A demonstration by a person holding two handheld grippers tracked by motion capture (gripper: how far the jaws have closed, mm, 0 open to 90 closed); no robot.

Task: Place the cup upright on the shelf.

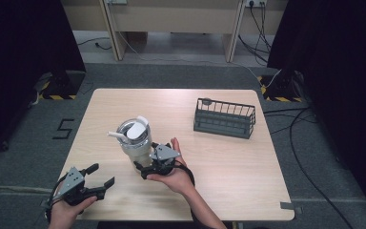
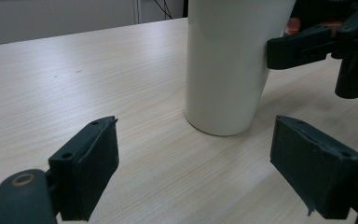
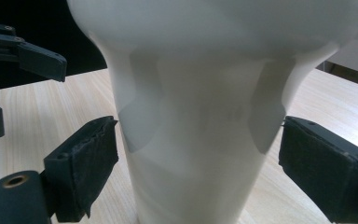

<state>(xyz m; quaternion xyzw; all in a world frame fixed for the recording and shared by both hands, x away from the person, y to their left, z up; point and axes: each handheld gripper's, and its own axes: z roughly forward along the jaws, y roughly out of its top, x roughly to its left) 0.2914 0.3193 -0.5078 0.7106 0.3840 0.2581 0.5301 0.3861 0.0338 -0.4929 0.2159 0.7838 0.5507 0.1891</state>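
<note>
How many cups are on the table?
1. The tall white plastic cup with a lidded top and straw stands on the light wooden table, near its middle, between the right gripper's open jaws.
</note>
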